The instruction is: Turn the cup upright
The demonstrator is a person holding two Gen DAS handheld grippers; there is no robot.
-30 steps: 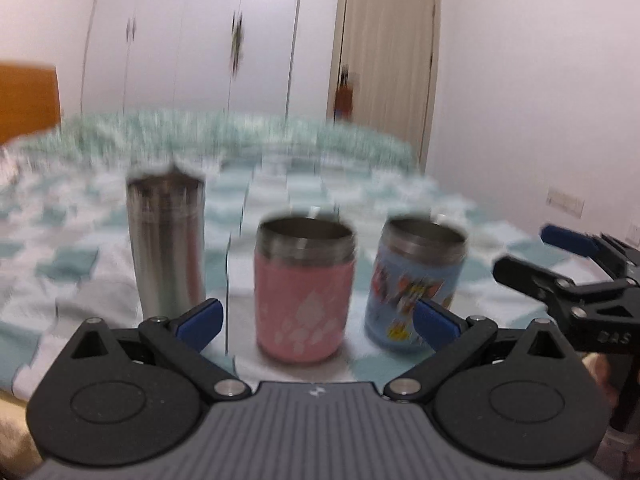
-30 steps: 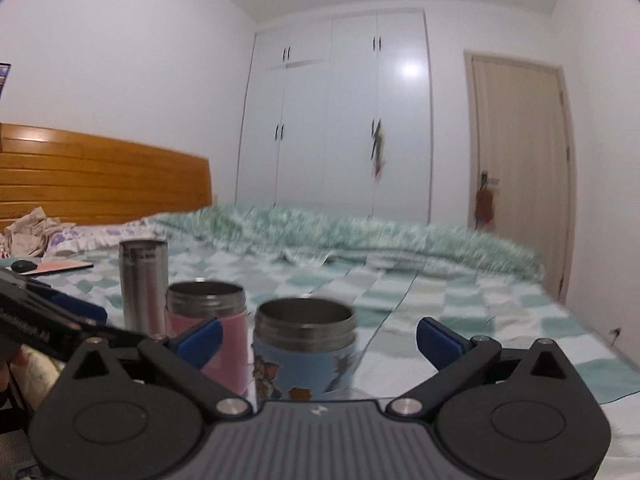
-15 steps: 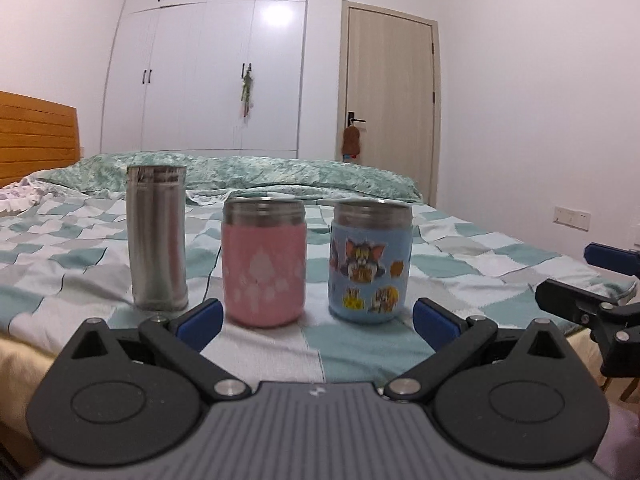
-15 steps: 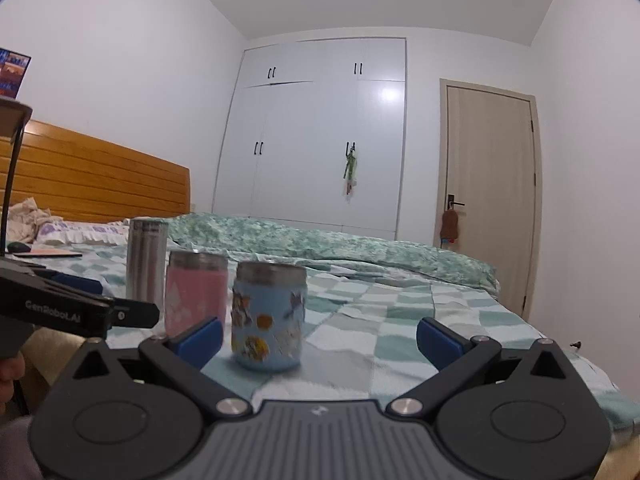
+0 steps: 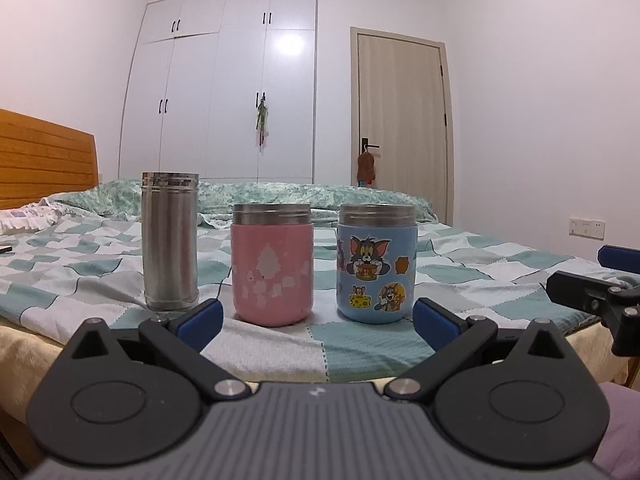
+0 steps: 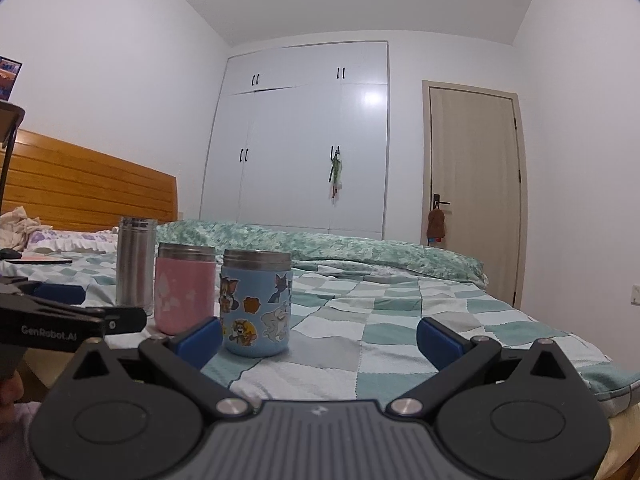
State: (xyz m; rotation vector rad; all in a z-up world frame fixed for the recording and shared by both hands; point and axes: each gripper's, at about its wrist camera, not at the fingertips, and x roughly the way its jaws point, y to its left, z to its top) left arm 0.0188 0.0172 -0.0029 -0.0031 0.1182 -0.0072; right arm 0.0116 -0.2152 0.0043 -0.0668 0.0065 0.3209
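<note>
Both views sank lower; upright cups [image 5: 272,270] stand beyond spread tongs [image 5: 316,314].

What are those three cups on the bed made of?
The tall cup looks like bare brushed steel, grey with a soft sheen. The pink cup and the blue cartoon cup show steel threaded rims; their matte coloured bodies could be paint or a sleeve, hard to tell.

Soft ceiling light, wardrobe [image 5: 240,92] glare, fisheye-bent edges.
</note>
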